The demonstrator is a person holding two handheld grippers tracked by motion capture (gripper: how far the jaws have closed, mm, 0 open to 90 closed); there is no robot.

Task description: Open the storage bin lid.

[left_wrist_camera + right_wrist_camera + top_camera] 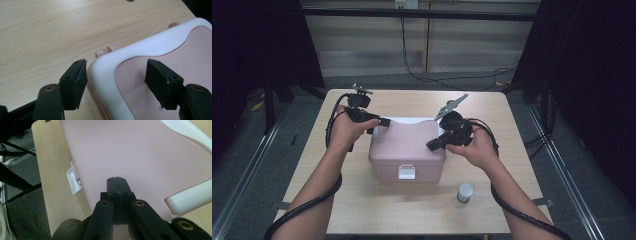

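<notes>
Pale wood bench (362,210), dark curtains either side, cables trailing along the back wall; standard setup. Starting at the tongs: the left tongs (116,82) are spread wide and straddle the white handle (140,50) of the pink box (407,147) at its back left corner; one pad sits just outside the handle, the other hangs over the pink lid, and neither looks like it's pressing yet. The right tongs (117,185) are pressed together with nothing between them, tips resting on or just above the lid near the box's right side; can't tell for sure whether they touch.

The box sits mid-bench, lid down, white latch (406,172) facing the person; a small white-capped bottle (465,192) stands on the bench near its front right corner, apart from it.

How it'll handle, my guess: rigid moulded plastic, smooth and a bit slippery, probably light unless it's packed; won't flex or crush. Lid surface gives the pads nothing to bite, so the handle is the obvious place to grab; it's a chunky rounded bar and the left tongs are already lined up on it. Closed right tongs look good for pinning the lid or flicking the latch; watch the box sliding on that smooth wood.
</notes>
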